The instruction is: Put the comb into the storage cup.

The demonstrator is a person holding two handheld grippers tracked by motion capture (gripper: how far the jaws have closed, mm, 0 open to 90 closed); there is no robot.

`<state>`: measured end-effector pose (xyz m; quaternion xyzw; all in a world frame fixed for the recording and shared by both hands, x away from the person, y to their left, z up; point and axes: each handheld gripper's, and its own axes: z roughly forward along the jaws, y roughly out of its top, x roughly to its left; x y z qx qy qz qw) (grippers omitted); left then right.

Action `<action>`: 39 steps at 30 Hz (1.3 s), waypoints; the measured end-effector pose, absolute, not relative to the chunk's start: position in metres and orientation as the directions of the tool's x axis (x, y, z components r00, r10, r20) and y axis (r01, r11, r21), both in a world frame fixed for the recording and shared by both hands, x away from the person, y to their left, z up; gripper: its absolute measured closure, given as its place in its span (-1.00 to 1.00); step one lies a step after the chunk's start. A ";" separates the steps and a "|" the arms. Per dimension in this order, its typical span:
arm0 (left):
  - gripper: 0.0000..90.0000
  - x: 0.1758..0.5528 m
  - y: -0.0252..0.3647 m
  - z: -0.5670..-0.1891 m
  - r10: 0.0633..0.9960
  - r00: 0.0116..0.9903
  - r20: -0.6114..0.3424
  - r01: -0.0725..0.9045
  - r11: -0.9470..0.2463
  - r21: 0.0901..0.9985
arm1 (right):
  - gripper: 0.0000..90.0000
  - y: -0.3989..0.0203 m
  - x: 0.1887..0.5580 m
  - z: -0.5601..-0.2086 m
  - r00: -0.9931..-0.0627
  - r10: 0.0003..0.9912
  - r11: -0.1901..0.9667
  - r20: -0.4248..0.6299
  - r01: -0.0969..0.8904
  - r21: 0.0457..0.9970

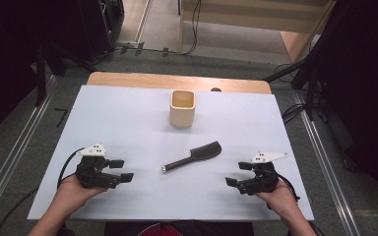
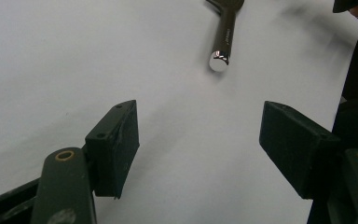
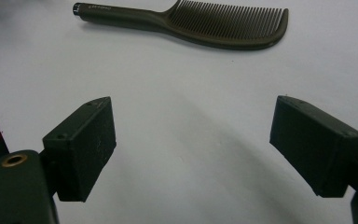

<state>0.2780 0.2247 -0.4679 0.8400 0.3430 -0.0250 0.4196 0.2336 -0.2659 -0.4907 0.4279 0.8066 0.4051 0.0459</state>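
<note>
OK, both my claws sit wide and empty on the white worktop (image 1: 128, 118): left claw (image 1: 120, 170), right claw (image 1: 238, 173). Dark comb (image 1: 193, 156) lies flat between them (handle toward my left), wooden cup (image 1: 182, 108) upright behind it.

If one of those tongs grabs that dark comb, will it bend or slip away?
The comb looks like hard plastic, so probably stiff and light. Its handle is round and glossy, so it may slip or twist when pinched. It lies flat on the table, so a push would likely slide it, not roll it.
</note>
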 end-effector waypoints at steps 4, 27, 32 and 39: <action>-0.34 0.278 0.225 -0.468 0.557 0.763 -0.327 0.598 -0.416 0.685 | -0.72 -0.266 0.234 -0.490 -0.631 0.725 0.300 0.275 0.649 0.699; -0.33 0.282 0.223 -0.467 0.549 0.768 -0.330 0.592 -0.411 0.694 | -0.72 -0.262 0.236 -0.488 -0.640 0.712 0.287 0.289 0.640 0.713; -0.33 0.282 0.222 -0.467 0.546 0.771 -0.327 0.589 -0.418 0.691 | -0.72 -0.261 0.238 -0.490 -0.645 0.706 0.292 0.291 0.640 0.711; -0.33 0.280 0.220 -0.468 0.550 0.773 -0.316 0.587 -0.432 0.685 | -0.72 -0.264 0.241 -0.492 -0.630 0.719 0.289 0.292 0.654 0.699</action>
